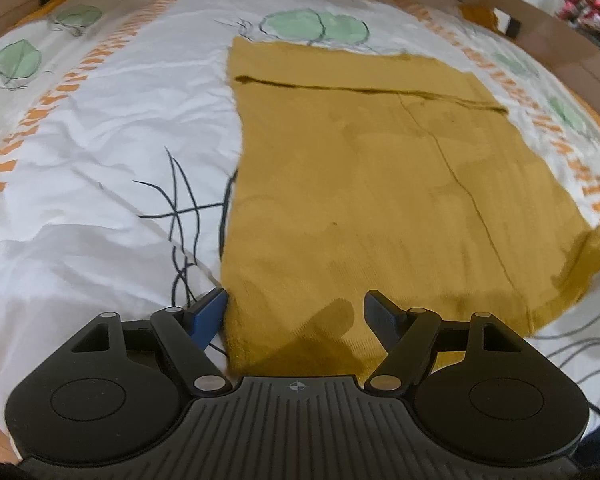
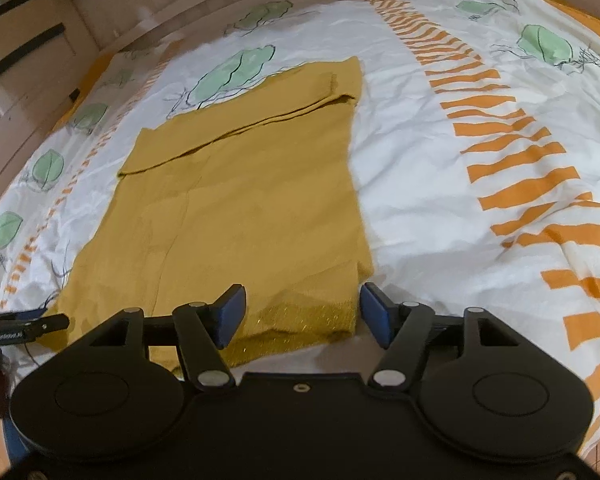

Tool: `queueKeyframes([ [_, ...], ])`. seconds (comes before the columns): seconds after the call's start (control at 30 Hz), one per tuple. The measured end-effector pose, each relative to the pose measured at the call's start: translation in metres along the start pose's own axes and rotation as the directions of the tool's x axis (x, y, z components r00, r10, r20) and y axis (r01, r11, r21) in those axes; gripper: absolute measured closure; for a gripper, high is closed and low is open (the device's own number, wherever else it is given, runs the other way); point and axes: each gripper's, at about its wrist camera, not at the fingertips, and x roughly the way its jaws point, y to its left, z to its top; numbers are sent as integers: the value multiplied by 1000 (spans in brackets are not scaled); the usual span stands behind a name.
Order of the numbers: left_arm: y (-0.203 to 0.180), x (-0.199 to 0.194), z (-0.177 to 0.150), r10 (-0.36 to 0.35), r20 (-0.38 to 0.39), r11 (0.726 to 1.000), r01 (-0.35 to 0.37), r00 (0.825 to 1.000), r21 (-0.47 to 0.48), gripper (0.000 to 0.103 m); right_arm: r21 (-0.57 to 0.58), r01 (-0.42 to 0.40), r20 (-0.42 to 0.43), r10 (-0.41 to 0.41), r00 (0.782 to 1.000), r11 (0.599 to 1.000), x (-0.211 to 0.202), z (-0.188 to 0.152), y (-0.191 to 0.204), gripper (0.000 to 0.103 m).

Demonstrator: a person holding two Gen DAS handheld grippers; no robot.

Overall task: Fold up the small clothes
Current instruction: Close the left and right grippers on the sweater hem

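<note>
A mustard-yellow knitted garment (image 1: 364, 184) lies flat on the bed, partly folded, with a folded-over band across its far end. My left gripper (image 1: 296, 300) is open, low over the garment's near left corner, its blue left finger just off the left edge. In the right wrist view the same garment (image 2: 236, 200) shows, and my right gripper (image 2: 302, 296) is open and straddles its near right corner with the ribbed hem between the fingers. The tip of the left gripper (image 2: 32, 326) shows at the left edge of that view.
The bed has a white cover (image 1: 100, 140) with green leaf prints and orange stripes (image 2: 512, 184). A wooden bed frame (image 1: 540, 28) runs around the far side. A wooden wall or furniture (image 2: 28, 60) stands beyond the bed at left.
</note>
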Motion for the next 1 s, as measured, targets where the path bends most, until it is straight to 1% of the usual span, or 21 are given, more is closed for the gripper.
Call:
queueKeyframes([
  [0.1, -1, 1, 0, -19, -23, 1000, 19, 1000, 16, 30, -19, 0, -8, 0, 1000, 1000, -1, -2, 4, 34],
  [0.13, -1, 2, 0, -28, -30, 999, 28, 999, 20, 35, -23, -1, -10, 1, 1000, 1000, -1, -3, 5, 33],
  [0.17, -2, 3, -1, -33, -40, 999, 34, 999, 24, 44, -27, -3, -12, 3, 1000, 1000, -1, -3, 6, 32],
  [0.23, -3, 5, -1, -46, -58, 999, 48, 997, 25, 54, -31, -5, -15, 4, 1000, 1000, -1, -4, 7, 30],
  [0.27, -3, 5, -2, -50, -58, 998, 51, 997, 23, 57, -32, -7, -17, 6, 1000, 999, 0, -4, 8, 29],
  [0.43, 1, 5, -2, -63, -59, 998, 64, 996, 18, 63, -4, -26, -21, 26, 999, 1000, 0, -2, 5, 29],
  [0.63, 3, 3, -3, -69, -50, 998, 69, 996, 6, 64, 48, -38, -20, 39, 999, 998, -1, 1, 0, 32],
  [0.7, 3, 2, -3, -68, -48, 998, 69, 996, 3, 64, 49, -24, -22, 26, 999, 999, 0, 2, 0, 38],
  [0.8, 3, 2, -2, -64, -51, 998, 64, 997, 5, 64, 41, 5, -29, -4, 1000, 999, 2, 1, -3, 57],
  [0.83, 3, 2, -2, -62, -52, 998, 62, 997, 4, 64, 42, 10, -34, -9, 999, 999, 3, 1, -5, 71],
  [0.87, 3, 1, -2, -60, -52, 998, 60, 997, 2, 64, 46, 11, -42, -9, 999, 999, 4, 1, -6, 83],
  [0.9, 3, 1, -2, -58, -53, 998, 58, 997, 0, 64, 54, 7, -47, -4, 999, 998, 5, 0, -8, 85],
  [1.0, 3, -3, -2, -45, -52, 999, 45, 998, -10, 64, 68, -9, -25, 11, 1000, 998, 1, -2, -11, 87],
])
